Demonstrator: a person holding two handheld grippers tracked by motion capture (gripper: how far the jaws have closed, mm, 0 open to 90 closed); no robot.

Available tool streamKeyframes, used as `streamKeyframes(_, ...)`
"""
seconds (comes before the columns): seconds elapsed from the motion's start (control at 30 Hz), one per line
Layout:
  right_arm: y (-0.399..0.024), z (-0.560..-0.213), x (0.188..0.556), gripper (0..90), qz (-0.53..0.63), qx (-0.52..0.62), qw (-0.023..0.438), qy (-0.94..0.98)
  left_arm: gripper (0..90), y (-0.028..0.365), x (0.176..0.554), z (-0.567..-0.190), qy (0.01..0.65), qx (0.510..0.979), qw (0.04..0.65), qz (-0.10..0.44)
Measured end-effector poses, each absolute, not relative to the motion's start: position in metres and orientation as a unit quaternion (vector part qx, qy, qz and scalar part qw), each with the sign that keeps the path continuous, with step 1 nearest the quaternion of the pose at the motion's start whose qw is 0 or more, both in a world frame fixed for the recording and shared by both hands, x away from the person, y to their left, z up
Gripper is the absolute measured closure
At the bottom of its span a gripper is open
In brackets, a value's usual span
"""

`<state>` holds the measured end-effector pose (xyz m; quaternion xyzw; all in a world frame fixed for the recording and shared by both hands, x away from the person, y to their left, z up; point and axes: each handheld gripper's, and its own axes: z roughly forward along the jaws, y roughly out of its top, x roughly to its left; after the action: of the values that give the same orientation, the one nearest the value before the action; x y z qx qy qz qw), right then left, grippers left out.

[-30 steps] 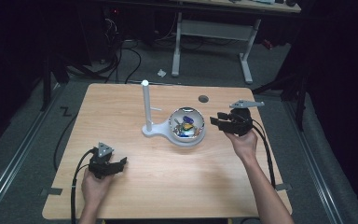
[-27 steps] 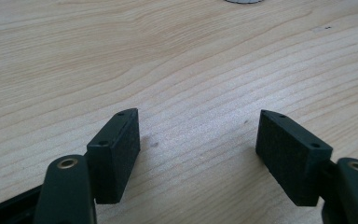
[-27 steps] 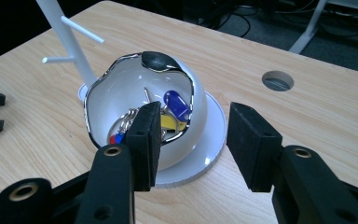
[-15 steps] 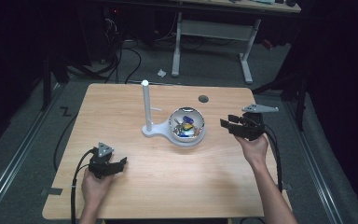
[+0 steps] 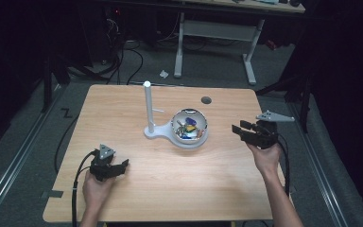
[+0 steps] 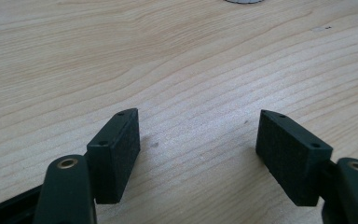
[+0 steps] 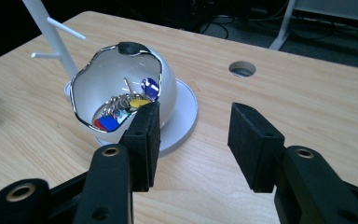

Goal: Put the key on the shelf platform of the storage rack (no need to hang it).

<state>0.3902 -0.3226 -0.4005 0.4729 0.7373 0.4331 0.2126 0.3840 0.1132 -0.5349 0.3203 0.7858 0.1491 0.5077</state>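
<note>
**Gripper stations and bowl position**

High view: My left hand rests low on the near left part of the table (image 5: 123, 104), holding the left gripper (image 5: 119, 166) level, its jaws pointing right and apart with nothing between them. My right forearm reaches up from the near edge; the right gripper (image 5: 238, 130) is held above the table's right side, jaws pointing left toward the white bowl (image 5: 189, 126). The bowl stands near those jaw tips but apart from them, on the round base of a white peg stand (image 5: 148, 106).

Left gripper view: My two jaws stand wide over bare wood grain, close to the surface.

Right gripper view: My jaws are wide, gripping nothing. The bowl lies ahead and left of them, its opening tilted toward me, with keys and coloured tags (image 7: 121, 109) inside.
</note>
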Motion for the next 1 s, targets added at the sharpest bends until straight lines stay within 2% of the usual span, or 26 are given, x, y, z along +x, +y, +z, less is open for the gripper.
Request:
streamKeyframes(0.47, -0.343, -0.418, 0.368, 53.9, 0.444, 0.495, 0.218, 0.715, 30.7, 0.113, 0.384, -0.535, 0.785, 0.321, 0.508, 0.15)
streamKeyframes(1.0, -0.345, -0.448, 0.354, 52.1, 0.454, 0.505, 0.218, 0.701, 30.6, 0.113, 0.384, -0.535, 0.785, 0.321, 0.508, 0.15)
